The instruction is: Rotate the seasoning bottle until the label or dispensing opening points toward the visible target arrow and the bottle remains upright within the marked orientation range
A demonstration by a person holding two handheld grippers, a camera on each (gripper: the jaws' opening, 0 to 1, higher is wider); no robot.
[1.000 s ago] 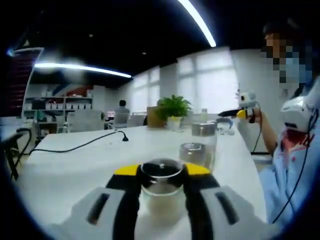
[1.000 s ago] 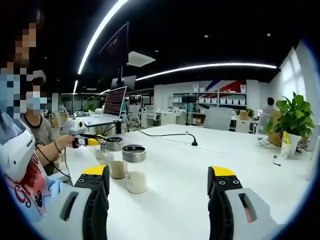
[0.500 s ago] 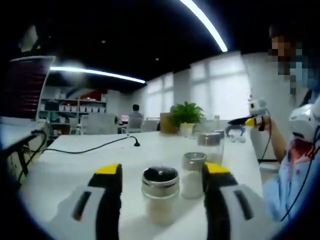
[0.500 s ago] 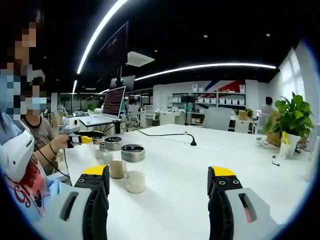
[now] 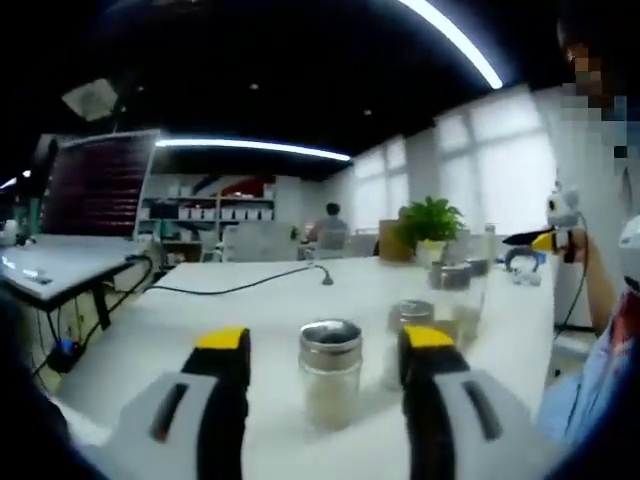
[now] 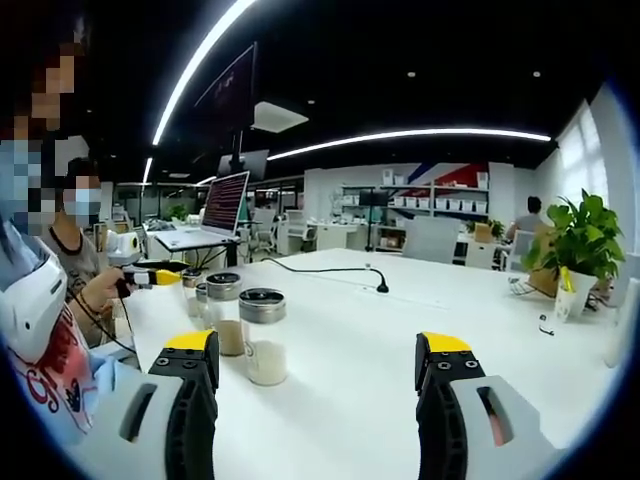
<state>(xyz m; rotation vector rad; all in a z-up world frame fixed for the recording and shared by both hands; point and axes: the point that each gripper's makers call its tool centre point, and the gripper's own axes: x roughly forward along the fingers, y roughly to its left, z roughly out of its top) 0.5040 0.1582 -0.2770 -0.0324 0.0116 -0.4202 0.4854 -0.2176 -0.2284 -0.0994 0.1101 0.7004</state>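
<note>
Here, in the left gripper view, the left gripper (image 5: pixel 322 345) is holding its jaws spread wide, and the seasoning bottle (image 5: pixel 330 372) is standing upright on the white table (image 5: pixel 150 330) between the yellow tips, touching neither. A second shaker (image 5: pixel 404 340) is sitting just behind the right jaw. No target arrow is showing, so the release step seems to be in hand; the next move likely calls for checking the bottle's facing.

In the right gripper view, the right gripper (image 6: pixel 316 362) is also gaping, gripping nothing, with the same bottle (image 6: pixel 265 336) standing beyond its left jaw.
</note>
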